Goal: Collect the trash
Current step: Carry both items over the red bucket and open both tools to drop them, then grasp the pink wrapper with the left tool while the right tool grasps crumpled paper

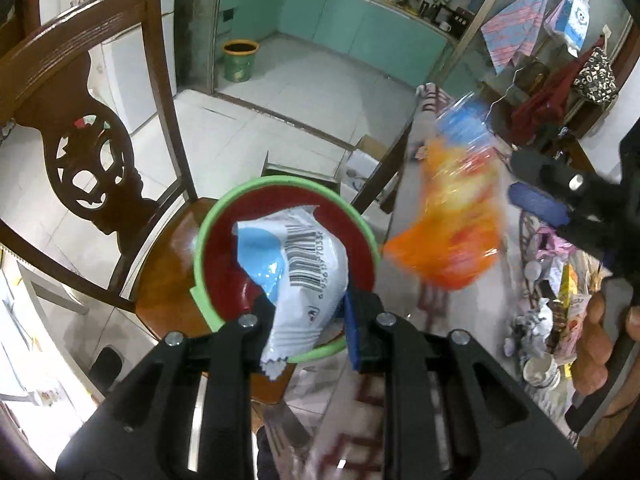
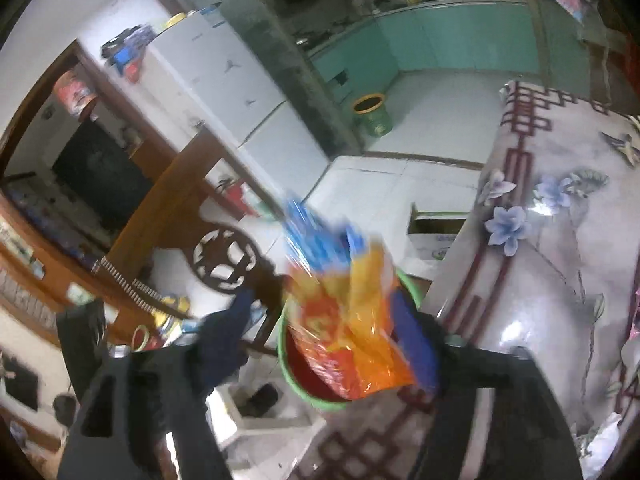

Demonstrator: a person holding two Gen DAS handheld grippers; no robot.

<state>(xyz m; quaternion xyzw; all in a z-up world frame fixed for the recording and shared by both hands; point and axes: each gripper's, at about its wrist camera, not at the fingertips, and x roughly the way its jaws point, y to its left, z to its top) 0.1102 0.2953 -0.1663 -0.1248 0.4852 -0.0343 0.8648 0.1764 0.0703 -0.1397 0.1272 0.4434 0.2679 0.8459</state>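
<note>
A red bin with a green rim (image 1: 208, 240) stands on a wooden chair seat; it also shows in the right wrist view (image 2: 304, 390). My left gripper (image 1: 308, 320) is shut on a white and blue wrapper (image 1: 296, 264) and holds it over the bin's mouth. An orange and blue snack bag (image 1: 452, 216) hangs blurred to the right of the bin. In the right wrist view the bag (image 2: 352, 320) lies between the spread fingers of my right gripper (image 2: 332, 344), against the right finger, above the bin.
A carved wooden chair (image 1: 92, 152) holds the bin. A table with a flowered cloth (image 2: 552, 248) lies to the right, with cluttered items (image 1: 552, 320) on it. A cardboard box (image 2: 436, 232) and a green bucket (image 1: 240, 60) stand on the tiled floor.
</note>
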